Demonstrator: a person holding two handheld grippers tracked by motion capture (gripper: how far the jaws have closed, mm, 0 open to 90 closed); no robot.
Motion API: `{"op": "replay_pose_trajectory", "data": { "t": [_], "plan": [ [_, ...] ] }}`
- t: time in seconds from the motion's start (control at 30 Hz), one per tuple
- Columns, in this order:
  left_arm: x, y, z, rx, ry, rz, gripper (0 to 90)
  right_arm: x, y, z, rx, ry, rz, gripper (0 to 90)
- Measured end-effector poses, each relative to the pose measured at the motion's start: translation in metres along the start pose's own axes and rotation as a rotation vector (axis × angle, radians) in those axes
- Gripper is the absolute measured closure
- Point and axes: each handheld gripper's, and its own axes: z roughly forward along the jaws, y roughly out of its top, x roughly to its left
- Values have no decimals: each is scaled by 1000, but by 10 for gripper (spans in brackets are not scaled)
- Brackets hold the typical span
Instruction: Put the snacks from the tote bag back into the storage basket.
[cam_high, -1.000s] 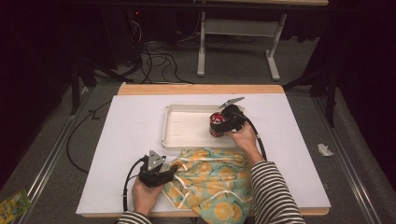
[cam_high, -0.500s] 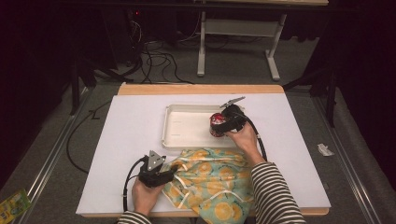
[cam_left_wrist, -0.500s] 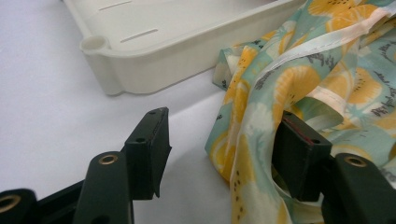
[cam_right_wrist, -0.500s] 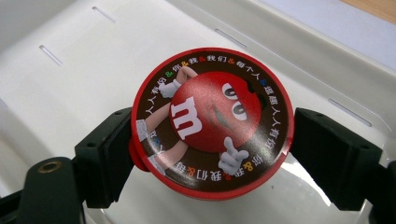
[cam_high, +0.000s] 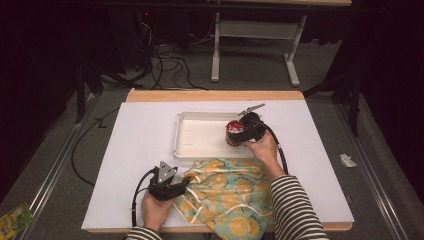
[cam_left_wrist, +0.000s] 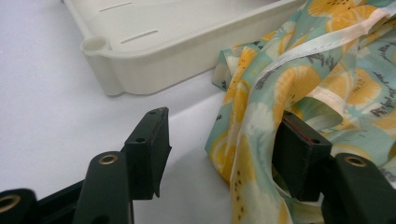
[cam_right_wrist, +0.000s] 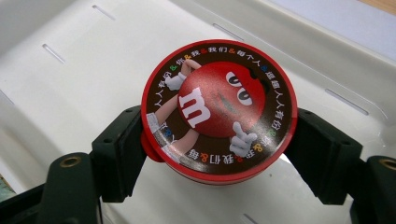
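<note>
A round red candy tin (cam_right_wrist: 218, 106) with a cartoon lid sits between the jaws of my right gripper (cam_right_wrist: 219, 128), which is shut on its sides. It is held inside the white tray (cam_high: 200, 134), near the tray's right end, as the tin (cam_high: 233, 132) and right gripper (cam_high: 236, 134) show from above. Whether the tin rests on the tray floor I cannot tell. My left gripper (cam_high: 184, 184) lies low on the table at the left edge of a teal cloth with orange slices (cam_high: 230, 192). Its jaws stand open (cam_left_wrist: 224, 126), with a fold of the cloth (cam_left_wrist: 261, 107) against the right jaw.
The white tray's corner (cam_left_wrist: 100, 56) lies just beyond the left gripper. A white sheet covers the table (cam_high: 140, 150), with a wooden strip along the far edge (cam_high: 215, 95). The cloth hangs over the near edge. A table frame and cables stand on the floor beyond.
The right gripper with the tin has dipped slightly lower into the tray. The left gripper and the cloth have stayed put.
</note>
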Motion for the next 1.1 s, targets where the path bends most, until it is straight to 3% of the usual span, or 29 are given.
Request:
{"op": "replay_pose_trajectory", "data": {
  "t": [0.67,1.1],
  "plan": [
    [0,0,-1,-9,-1,0,406,1,-9,-5,9,-12,18,271],
    [0,0,-1,-10,-1,0,406,5,-23,-7,8,-35,26,361]
  ]
}}
